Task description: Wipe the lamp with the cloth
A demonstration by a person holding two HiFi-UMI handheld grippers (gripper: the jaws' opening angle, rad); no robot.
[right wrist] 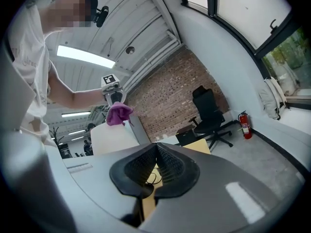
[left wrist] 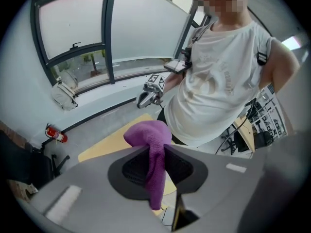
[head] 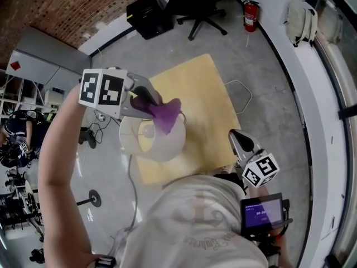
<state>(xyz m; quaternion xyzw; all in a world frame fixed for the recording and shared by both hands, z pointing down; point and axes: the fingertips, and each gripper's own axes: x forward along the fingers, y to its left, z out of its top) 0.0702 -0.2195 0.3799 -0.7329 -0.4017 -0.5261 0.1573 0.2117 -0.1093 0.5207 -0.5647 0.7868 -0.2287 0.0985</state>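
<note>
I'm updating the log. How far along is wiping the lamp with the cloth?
Done: the purple cloth is clamped in the left tool. In hand: it hangs over the top rim of the lamp shade; contact unclear. Left: the wiping itself, since nothing shows how much of the shade has been covered. The right tool is shut, empty, away from the lamp.

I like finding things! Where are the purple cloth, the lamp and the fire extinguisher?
purple cloth (head: 167, 115), head view, on its hanging fold.
lamp (head: 170, 145), head view, on the white shade's side.
fire extinguisher (head: 251, 17), head view, on its red body.
</note>
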